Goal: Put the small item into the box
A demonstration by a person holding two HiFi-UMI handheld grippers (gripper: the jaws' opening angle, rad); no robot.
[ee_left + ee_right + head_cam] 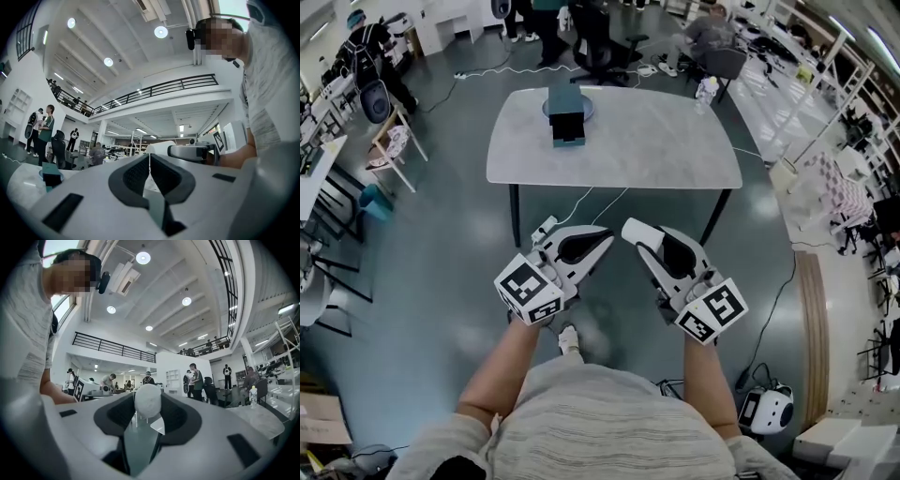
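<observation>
In the head view, the box (567,120) is seen at the far edge of the surface (675,150), well apart from the left gripper (605,236) and right gripper (636,231), which are held side by side over the floor; its contents cannot be made out. In the left gripper view, the jaws are pressed together on nothing. In the right gripper view, a small white ball (147,400) is clamped between the pads, presumably for carrying to the box.

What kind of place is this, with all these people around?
Probably a big open lab or workshop hall: a balcony railing runs under a high ceiling, cluttered desks line the sides, and a grey table stands out on the floor.
</observation>
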